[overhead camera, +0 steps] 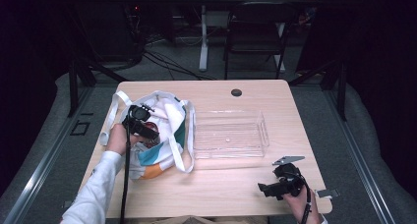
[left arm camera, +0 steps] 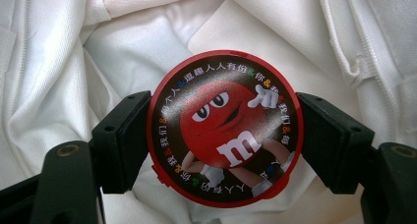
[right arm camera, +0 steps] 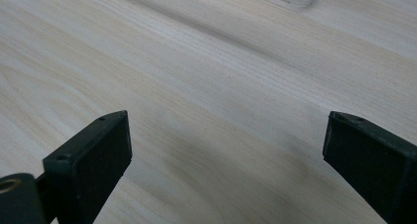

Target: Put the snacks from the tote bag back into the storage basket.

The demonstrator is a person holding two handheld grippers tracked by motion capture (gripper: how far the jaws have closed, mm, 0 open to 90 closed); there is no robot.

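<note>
A clear plastic tray [overhead camera: 230,134] on the wooden table [overhead camera: 221,189]; a folding chair [overhead camera: 255,35] stands behind

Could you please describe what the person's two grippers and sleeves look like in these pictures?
Both are black. The left gripper has blocky black fingers with brass-coloured screws, and a black cable hangs beside a white sleeve. The right gripper bears a grey three-cornered plate and trails a black cable; its fingers are flat-faced.

Left gripper [overhead camera: 147,133] at 9 o'clock of the high view, forearm in a white sleeve reaching up from 7 o'clock; fingers [left arm camera: 123,140] pressed against both sides of a round red tin [left arm camera: 224,128]. Right gripper [overhead camera: 268,188] at 5 o'clock, low near the table [right arm camera: 206,86], pointing toward 9 o'clock; fingers [right arm camera: 93,160] spread wide, nothing between.
</note>
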